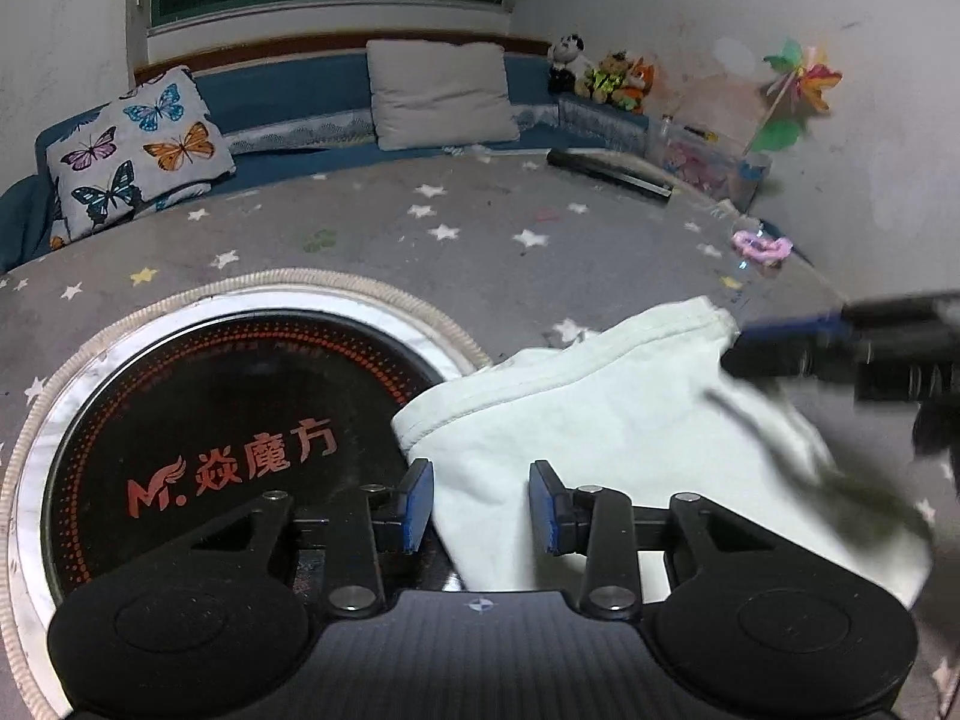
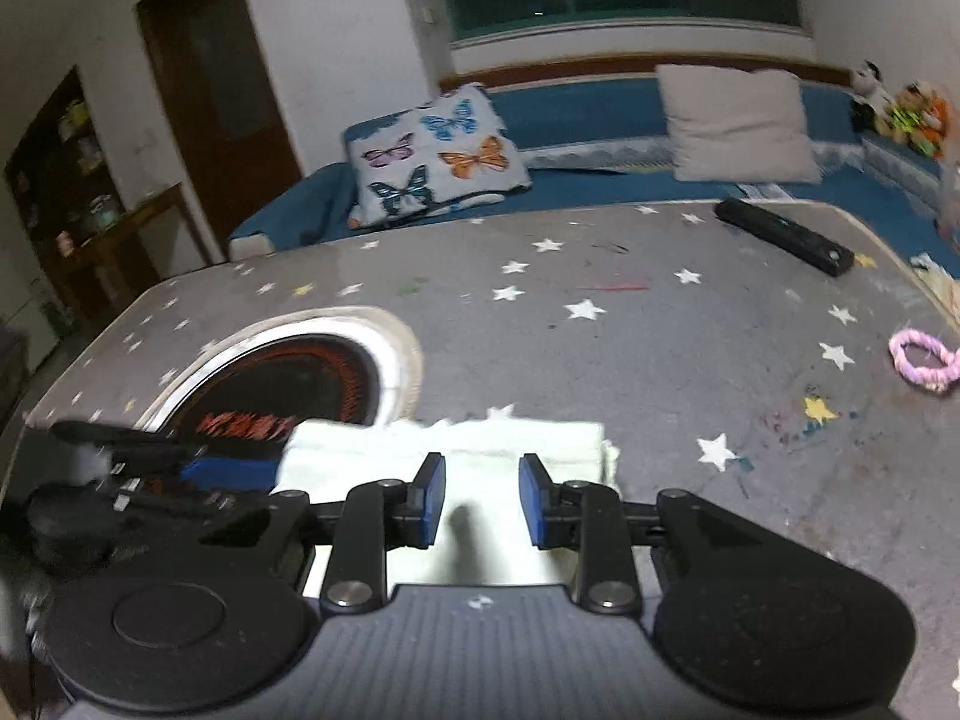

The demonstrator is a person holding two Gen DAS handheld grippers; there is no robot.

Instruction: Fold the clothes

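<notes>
Pale mint cotton garment (image 1: 600, 420) lies on the grey star-printed table (image 1: 360, 228) with the left gripper (image 1: 480, 504) part-open over its edge, while the right view shows the right gripper (image 2: 483, 498) narrow, pads apart above that cloth (image 2: 456, 450).

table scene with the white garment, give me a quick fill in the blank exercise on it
1. The pale garment partly covers the round black ____ set into the table.
2. The table cover is printed with small ____.
3. The patterned pillow shows colourful ____.
4. Near the table's right edge lies a ____ hair tie.

Missing words: hotplate; stars; butterflies; pink
</notes>
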